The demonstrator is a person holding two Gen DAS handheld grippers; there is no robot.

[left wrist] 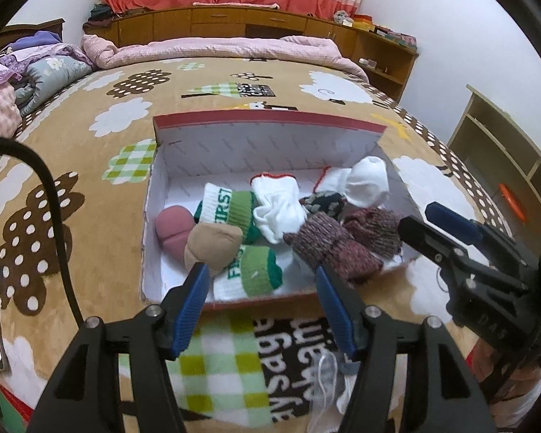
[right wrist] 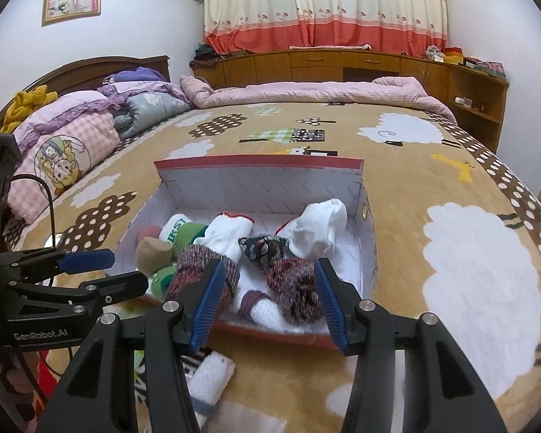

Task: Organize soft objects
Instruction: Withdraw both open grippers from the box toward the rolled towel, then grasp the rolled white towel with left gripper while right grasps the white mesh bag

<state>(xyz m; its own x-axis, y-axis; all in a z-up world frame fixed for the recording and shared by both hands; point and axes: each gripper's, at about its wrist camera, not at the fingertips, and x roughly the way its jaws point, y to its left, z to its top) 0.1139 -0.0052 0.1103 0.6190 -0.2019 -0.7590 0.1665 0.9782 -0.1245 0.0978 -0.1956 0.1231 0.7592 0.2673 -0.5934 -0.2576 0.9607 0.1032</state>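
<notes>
The left gripper [left wrist: 259, 281] hangs over the near wall of the box [left wrist: 267, 121], jaws apart and empty. The right gripper [right wrist: 267, 279], also apart and empty, hangs by the same wall. The box on the bed [left wrist: 90, 216] holds rolled socks [left wrist: 337, 249]. A white roll [right wrist: 212, 375] lies loose on the bed, just short of the box. Judging by that, the step is fetching it: drop back, close on it, lift over the wall. Room remains at the box's back; the grippers sit near each other.
</notes>
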